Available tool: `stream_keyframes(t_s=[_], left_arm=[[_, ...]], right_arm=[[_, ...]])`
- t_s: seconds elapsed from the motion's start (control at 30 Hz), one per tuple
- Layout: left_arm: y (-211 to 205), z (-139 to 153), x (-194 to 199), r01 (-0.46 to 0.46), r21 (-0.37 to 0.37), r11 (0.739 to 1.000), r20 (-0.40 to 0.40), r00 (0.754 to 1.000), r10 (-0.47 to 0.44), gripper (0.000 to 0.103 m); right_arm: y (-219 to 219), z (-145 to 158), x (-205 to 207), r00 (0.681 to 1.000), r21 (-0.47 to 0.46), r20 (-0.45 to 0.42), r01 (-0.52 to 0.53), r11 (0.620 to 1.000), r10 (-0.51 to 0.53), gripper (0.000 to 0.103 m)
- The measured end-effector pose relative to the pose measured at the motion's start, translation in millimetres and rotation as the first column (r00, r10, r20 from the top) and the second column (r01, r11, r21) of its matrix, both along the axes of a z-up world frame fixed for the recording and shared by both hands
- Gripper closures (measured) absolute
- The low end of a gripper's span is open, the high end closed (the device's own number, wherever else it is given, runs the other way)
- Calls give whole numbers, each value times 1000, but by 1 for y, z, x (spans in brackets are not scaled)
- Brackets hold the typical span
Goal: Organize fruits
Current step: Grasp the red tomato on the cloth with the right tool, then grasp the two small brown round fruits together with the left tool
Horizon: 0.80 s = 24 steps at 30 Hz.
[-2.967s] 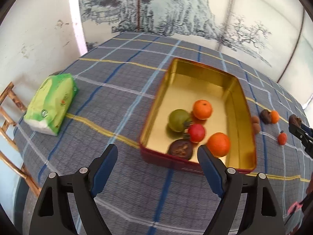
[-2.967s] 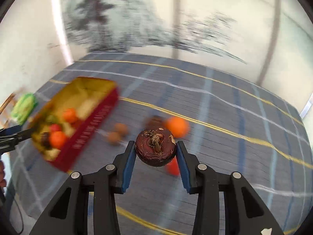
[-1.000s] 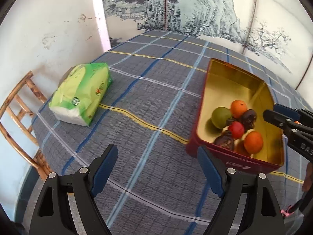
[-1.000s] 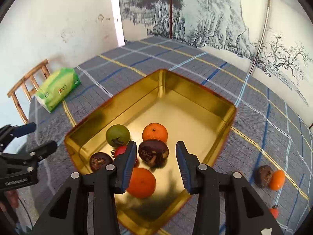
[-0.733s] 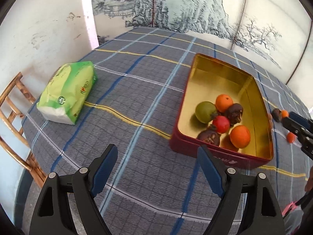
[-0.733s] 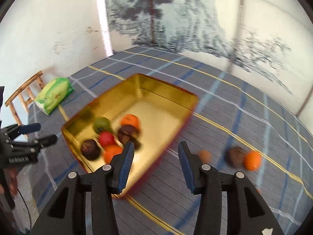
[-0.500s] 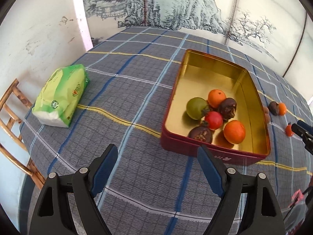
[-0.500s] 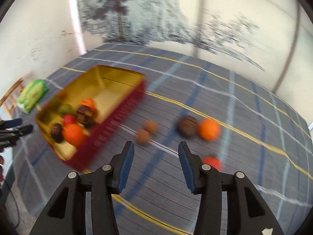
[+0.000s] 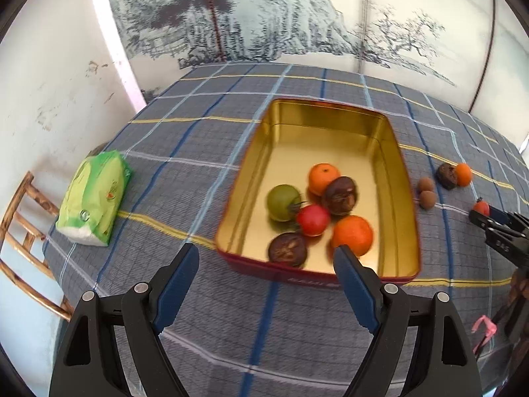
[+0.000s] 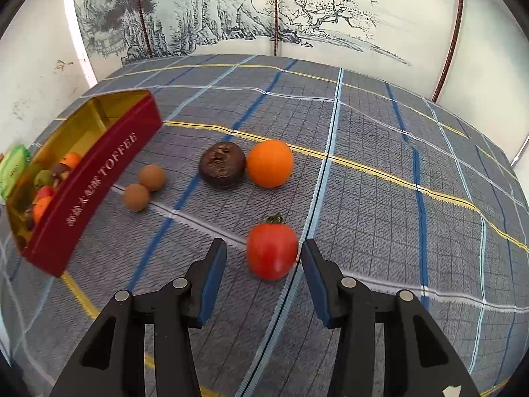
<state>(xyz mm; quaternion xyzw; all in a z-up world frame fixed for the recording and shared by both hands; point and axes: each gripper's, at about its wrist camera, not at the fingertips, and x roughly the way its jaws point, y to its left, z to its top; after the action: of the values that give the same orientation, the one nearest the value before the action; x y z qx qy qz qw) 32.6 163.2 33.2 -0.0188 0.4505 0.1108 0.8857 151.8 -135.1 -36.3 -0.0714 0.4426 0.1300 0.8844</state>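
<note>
A red tin with a gold inside (image 9: pixel 390 139) (image 10: pixel 109 168) holds several fruits: a green one (image 9: pixel 283 197), two oranges, a red tomato (image 9: pixel 313 220) and two dark brown fruits. On the cloth to its right lie a red tomato (image 10: pixel 271 251) (image 9: pixel 481 207), an orange (image 10: pixel 270 163), a dark brown fruit (image 10: pixel 222 164) and two small brown balls (image 10: pixel 144 187). My right gripper (image 10: pixel 264 251) is open, its fingers on either side of the loose red tomato. My left gripper (image 9: pixel 264 259) is open and empty in front of the tin's near wall.
A green tissue pack (image 9: pixel 94 197) lies at the table's left edge, beside a wooden chair (image 9: pixel 20 231). A painted screen stands behind the table. The checked tablecloth (image 10: pixel 380 198) stretches to the right of the loose fruits.
My right gripper let go of the dark brown fruit in the tin, swung right and came down around the loose red tomato. My left gripper view shifted slightly toward the tin.
</note>
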Motion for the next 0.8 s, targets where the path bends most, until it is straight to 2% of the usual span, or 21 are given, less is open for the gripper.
stream_keyframes(t_s=[0.07, 0.2, 0.43, 0.5, 0.63, 0.8], left_arm=[[-11, 2, 5, 18, 7, 1000, -5, 1000, -18, 19], [-38, 8, 15, 75, 13, 997, 2, 997, -75, 19], [-88, 14, 33, 181, -3, 983, 24, 983, -181, 19], [-101, 14, 39, 218, -22, 976, 24, 976, -217, 19], [-127, 11, 50, 299, -59, 952, 15, 954, -299, 19], [-149, 5, 65, 349, -91, 933, -2, 936, -351, 19]], right_arm=[[0, -3, 3, 1000, -4, 0, 3, 1000, -3, 61], [-3, -4, 3, 1000, 7, 14, -3, 1000, 3, 73], [-18, -5, -2, 999, 6, 33, 5, 1000, -5, 74], [-32, -5, 0, 998, -14, 48, 35, 999, -34, 74], [-69, -6, 4, 993, 3, 43, 114, 994, -114, 74], [-109, -6, 1, 981, 8, 41, 189, 982, -190, 74]])
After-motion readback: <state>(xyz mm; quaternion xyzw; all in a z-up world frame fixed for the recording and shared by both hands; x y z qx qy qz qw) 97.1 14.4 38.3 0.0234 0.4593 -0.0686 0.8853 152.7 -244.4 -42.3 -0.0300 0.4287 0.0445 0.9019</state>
